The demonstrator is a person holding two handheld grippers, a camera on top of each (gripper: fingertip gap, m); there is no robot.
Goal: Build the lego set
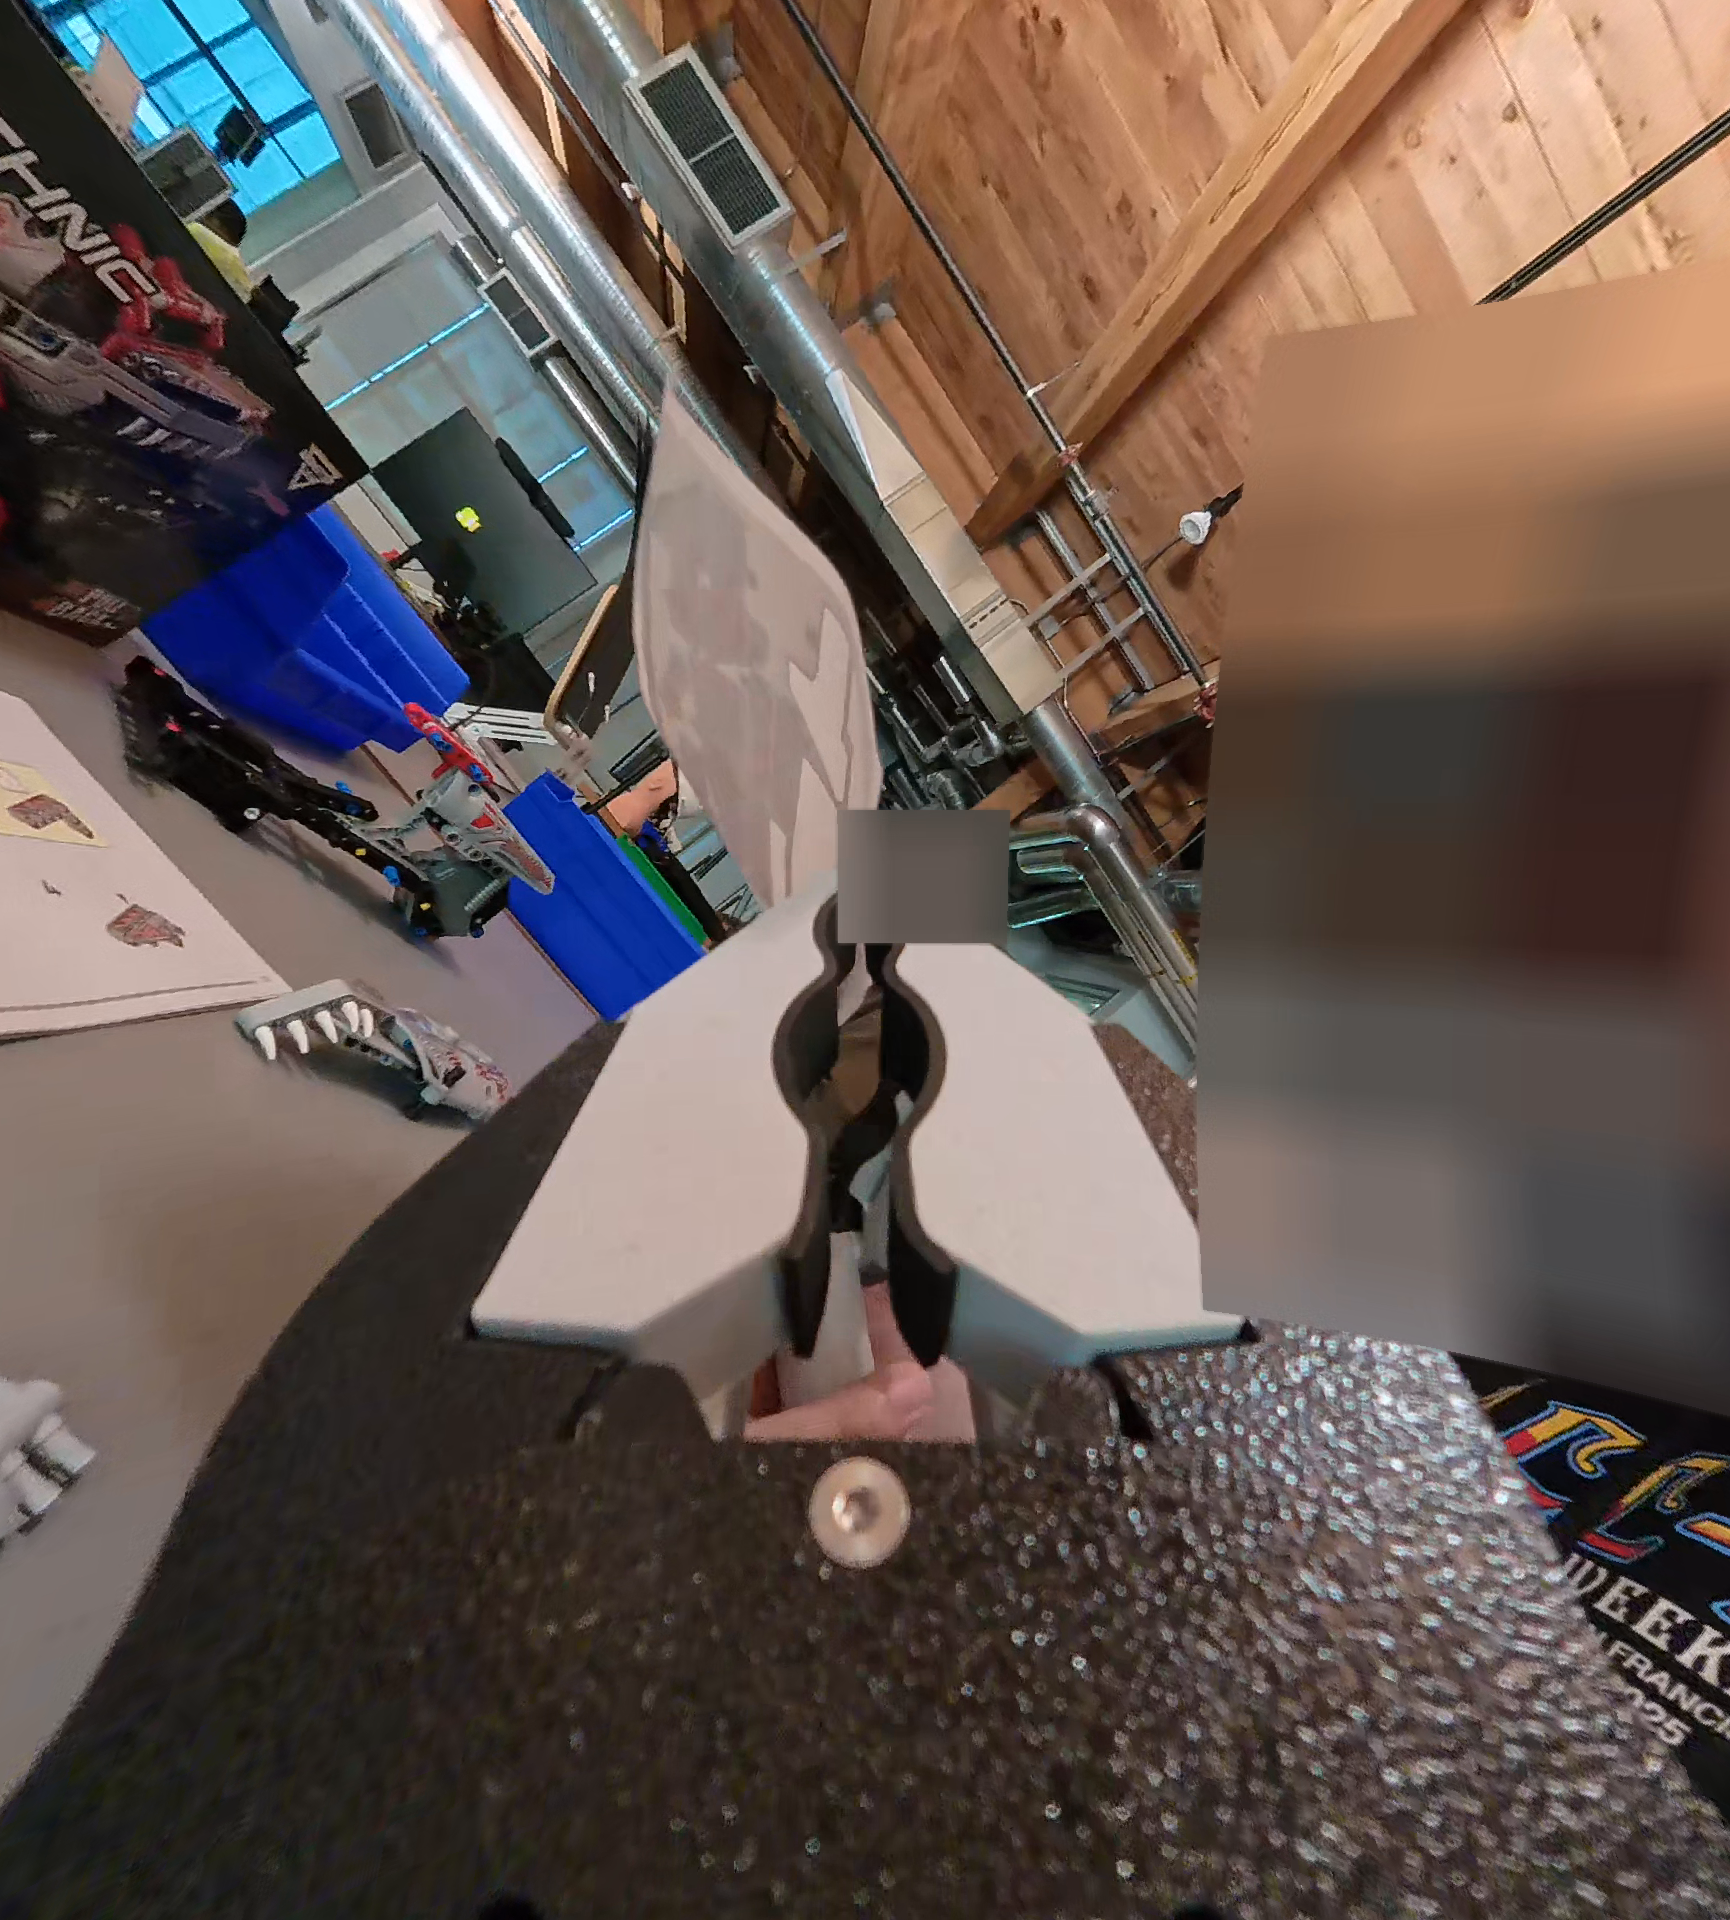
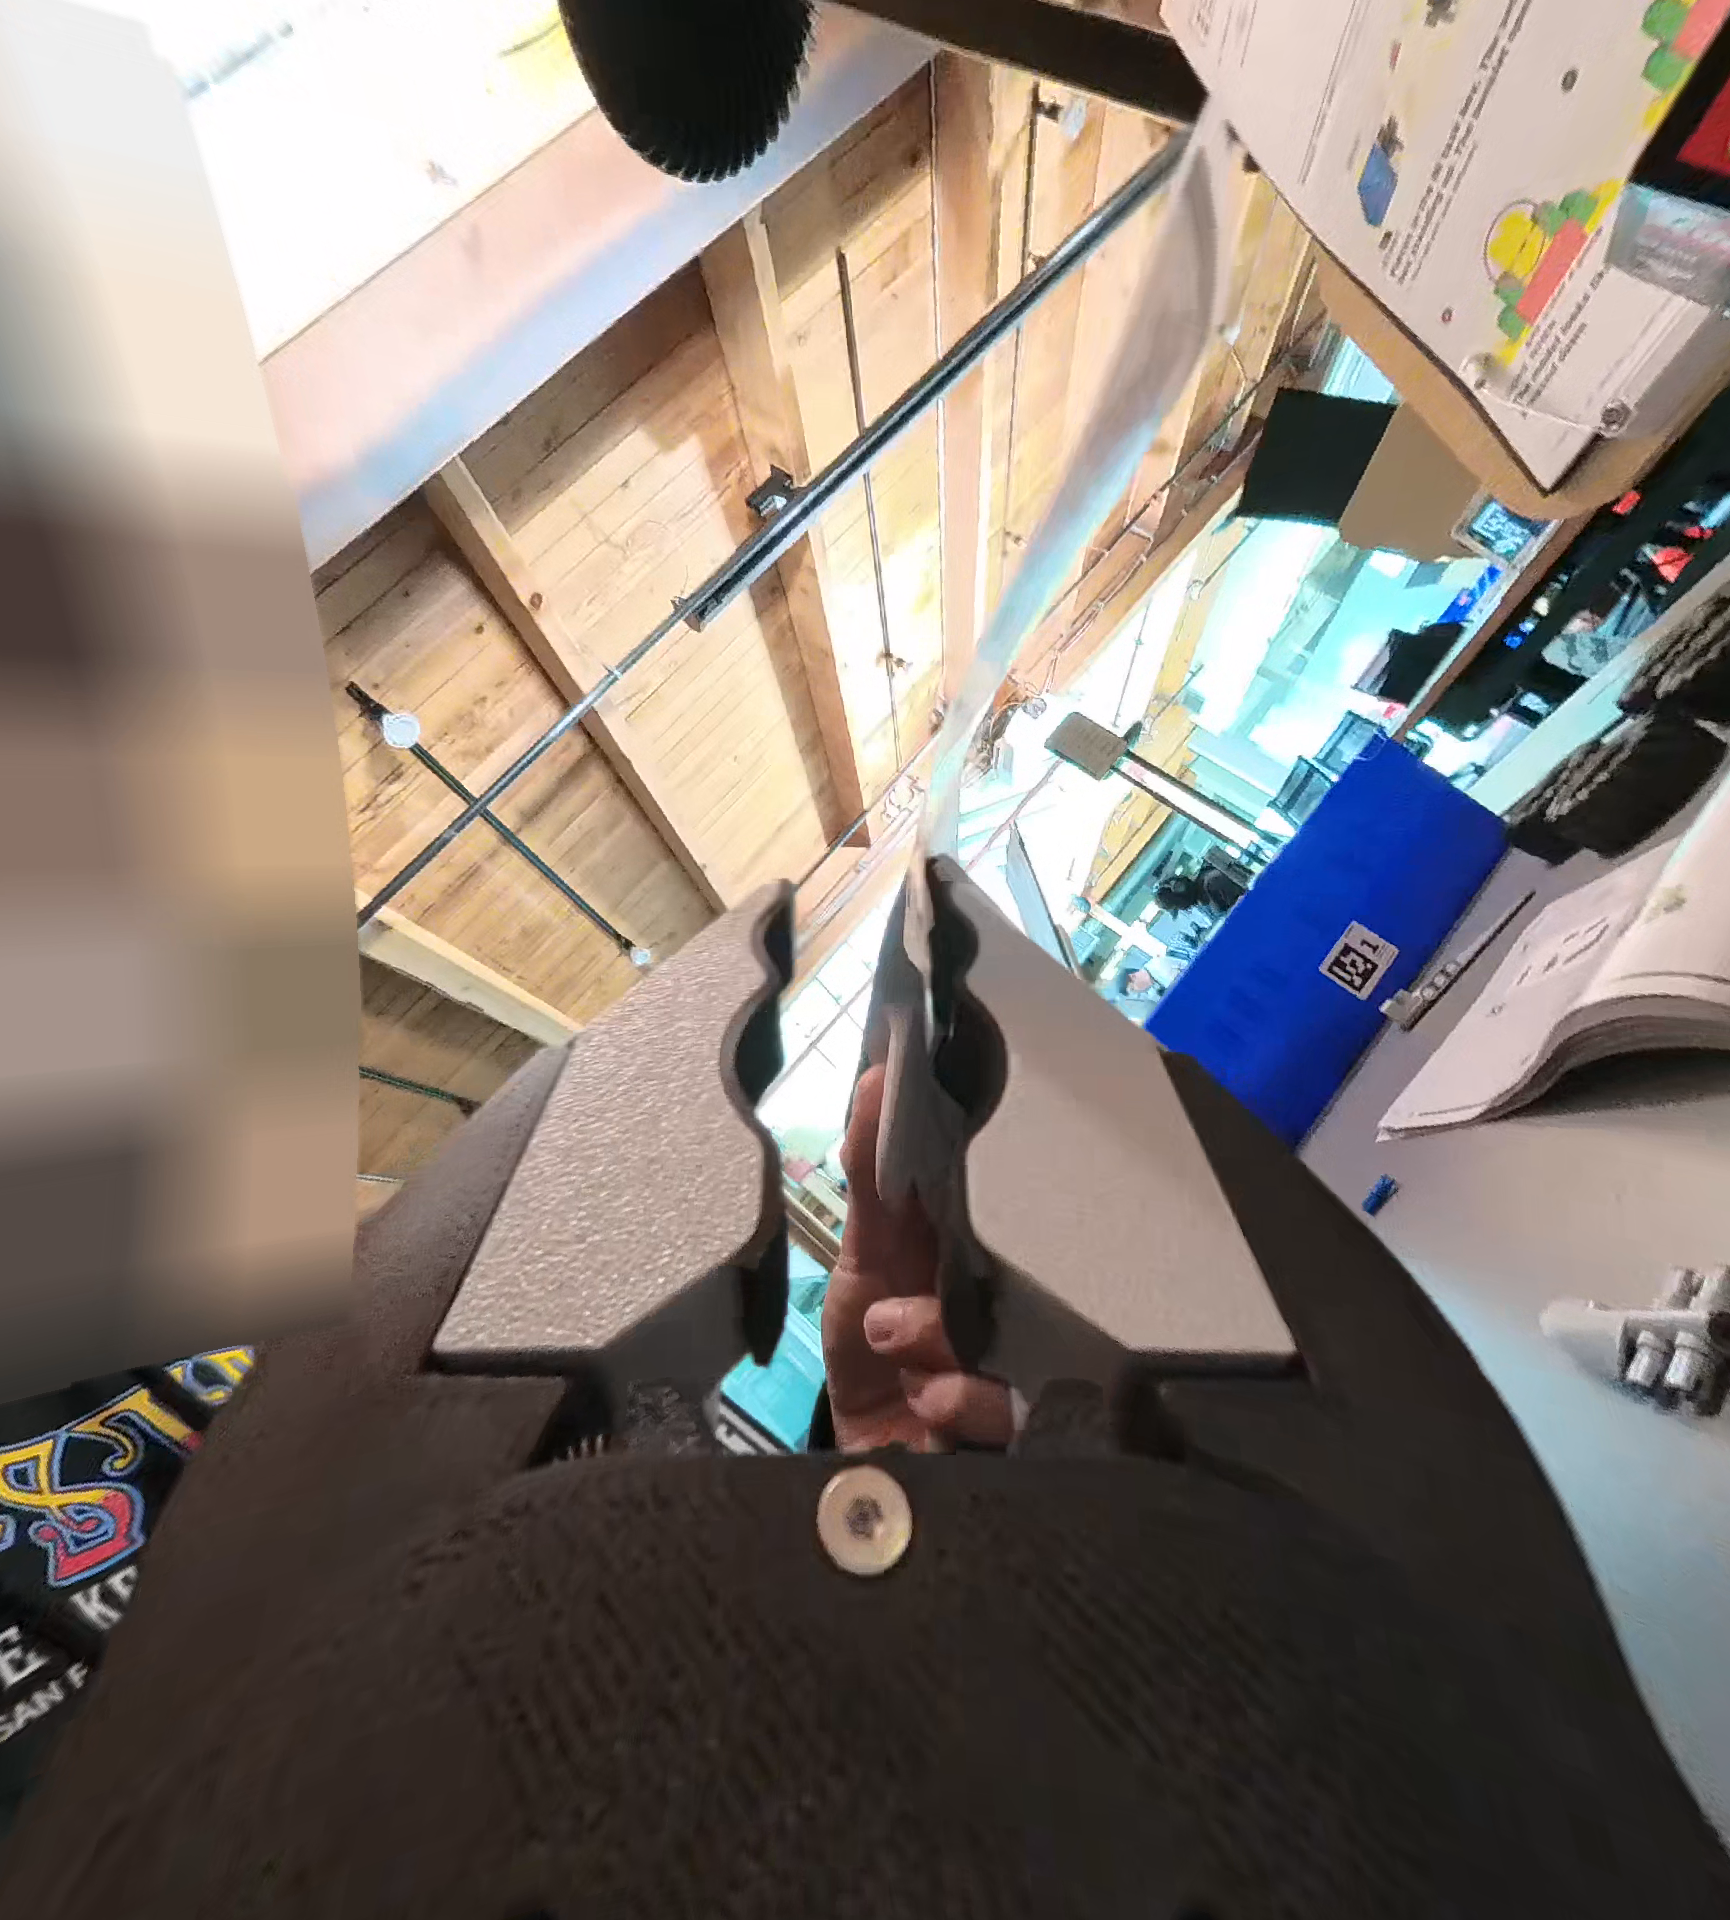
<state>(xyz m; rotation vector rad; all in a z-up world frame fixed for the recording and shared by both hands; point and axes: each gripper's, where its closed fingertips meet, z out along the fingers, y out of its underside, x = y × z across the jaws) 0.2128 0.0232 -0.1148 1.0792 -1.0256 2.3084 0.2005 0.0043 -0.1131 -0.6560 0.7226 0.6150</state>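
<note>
Holding: we judge the step is stickers; our left gripper is clenched on a sticker sheet raised above the table.
Right gripper: parted, sheet edge between.
Next: peel one sticker cleanly.
Count: two booklets, two grippers, one box, one jaw piece.

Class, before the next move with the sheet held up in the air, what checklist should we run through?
1. Left claw shut on sheet: ok.
2. Right claw shut on sheet: not ok, jaws apart.
3. Hand clear of right claw: not ok, it sits between the jaws.
4. Booklet open on table: ok.
5. Sheet's printed side facing the person: cannot tell.
</note>
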